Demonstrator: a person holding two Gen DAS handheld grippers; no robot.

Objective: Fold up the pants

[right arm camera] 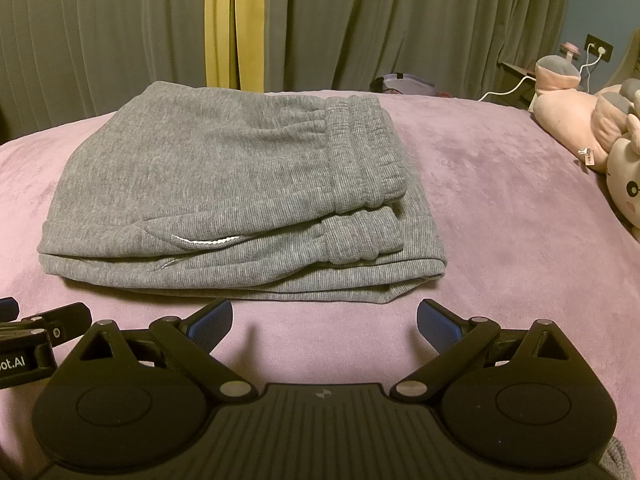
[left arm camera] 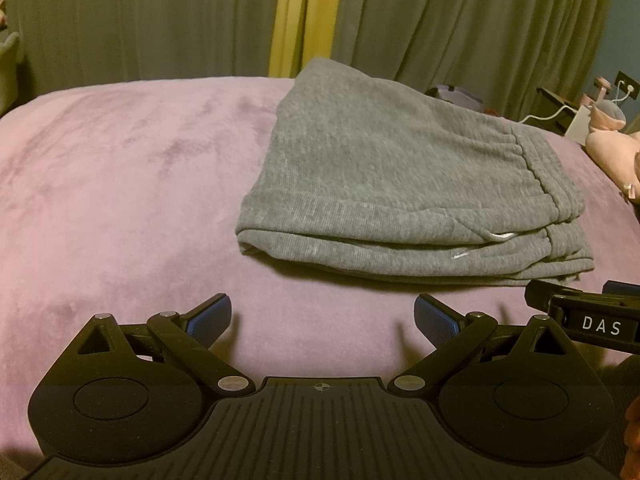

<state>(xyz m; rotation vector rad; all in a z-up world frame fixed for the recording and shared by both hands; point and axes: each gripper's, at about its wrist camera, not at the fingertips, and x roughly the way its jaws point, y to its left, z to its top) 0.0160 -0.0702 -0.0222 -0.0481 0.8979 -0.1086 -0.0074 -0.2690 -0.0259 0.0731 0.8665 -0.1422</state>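
Observation:
Grey sweatpants (left arm camera: 384, 184) lie folded in a flat stack on a purple blanket (left arm camera: 120, 184), waistband to the right. They also show in the right wrist view (right arm camera: 224, 188), with a white drawstring at the front edge. My left gripper (left arm camera: 323, 318) is open and empty, just in front of the stack's left part. My right gripper (right arm camera: 325, 320) is open and empty, just in front of the stack's right part. The right gripper's side shows at the right edge of the left wrist view (left arm camera: 592, 320).
Pink and white plush toys (right arm camera: 600, 136) lie at the right side of the bed. Grey-green curtains (right arm camera: 360, 24) with a yellow strip hang behind. A wall socket with a white cable (right arm camera: 598, 46) and a dark bedside stand are at the far right.

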